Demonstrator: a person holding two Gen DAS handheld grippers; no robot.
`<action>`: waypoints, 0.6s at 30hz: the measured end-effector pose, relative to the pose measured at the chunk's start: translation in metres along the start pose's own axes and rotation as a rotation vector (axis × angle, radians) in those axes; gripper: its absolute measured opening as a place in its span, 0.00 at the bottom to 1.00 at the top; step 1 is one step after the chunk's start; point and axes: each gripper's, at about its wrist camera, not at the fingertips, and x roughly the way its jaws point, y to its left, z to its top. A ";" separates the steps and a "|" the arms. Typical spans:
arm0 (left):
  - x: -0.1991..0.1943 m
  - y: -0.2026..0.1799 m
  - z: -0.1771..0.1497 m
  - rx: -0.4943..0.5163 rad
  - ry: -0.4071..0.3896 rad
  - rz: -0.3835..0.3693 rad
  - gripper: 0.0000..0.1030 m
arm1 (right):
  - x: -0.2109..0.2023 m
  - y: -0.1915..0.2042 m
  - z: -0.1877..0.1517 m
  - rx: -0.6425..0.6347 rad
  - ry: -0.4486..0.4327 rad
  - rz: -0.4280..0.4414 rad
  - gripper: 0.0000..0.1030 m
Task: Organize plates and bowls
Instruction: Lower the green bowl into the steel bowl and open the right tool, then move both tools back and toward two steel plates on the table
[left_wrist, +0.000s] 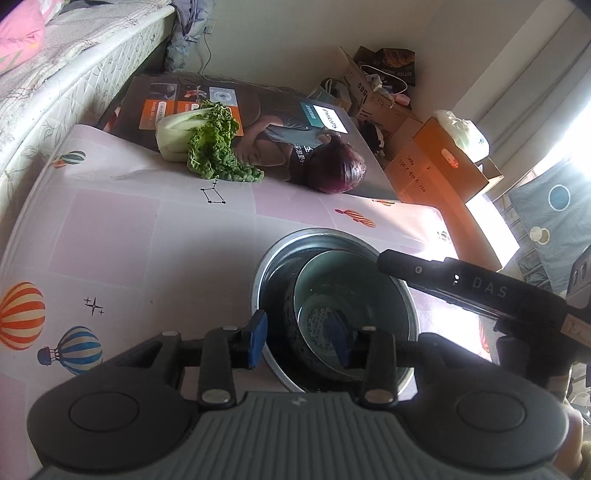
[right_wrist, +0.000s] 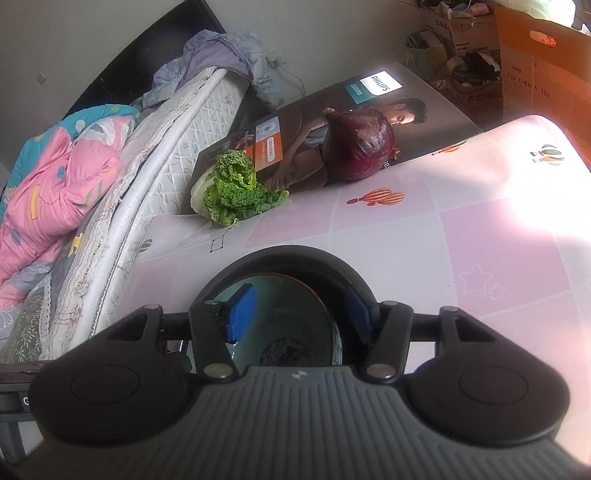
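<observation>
Closest to the lens in the left wrist view, the left claw (left_wrist: 301, 341) stands with its blue pads apart, straddling the near wall of a metal bowl (left_wrist: 271, 266): one pad sits outside the rim and the other hangs inside, over a teal ceramic bowl (left_wrist: 343, 280) that is nested in the metal one. Neither pad visibly presses on a rim, so nothing is clamped. From the right side of that view the black body of the other tool reaches in over the bowls' far right edge. In the right wrist view the right claw (right_wrist: 299, 314) is likewise apart, its pads spread to either side of the teal bowl (right_wrist: 280, 321), whose patterned floor shows between them; a dark curved rim arcs just beyond the pads, and whether they touch the bowl cannot be told. Both bowls rest on the table (left_wrist: 147, 229), which wears a pink-checked cloth printed with hot-air balloons and stars. Farther back, well apart from the bowls, a leafy cabbage (left_wrist: 207, 144) lies at the table's far edge, and beside it a red onion (left_wrist: 338, 170) leans against a printed appliance box (left_wrist: 266, 107). Beyond these stand cardboard cartons (left_wrist: 436, 166) on the floor, and a bed (right_wrist: 110, 155) with pink bedding runs along the table's left side.
</observation>
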 end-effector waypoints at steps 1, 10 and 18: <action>-0.009 0.000 -0.003 0.007 -0.015 0.002 0.44 | -0.007 0.001 0.001 0.003 -0.013 0.006 0.57; -0.134 0.000 -0.069 0.194 -0.250 -0.001 0.92 | -0.139 0.032 -0.049 -0.089 -0.183 0.003 0.84; -0.209 0.031 -0.178 0.164 -0.347 0.038 0.98 | -0.251 0.076 -0.168 -0.298 -0.345 -0.238 0.99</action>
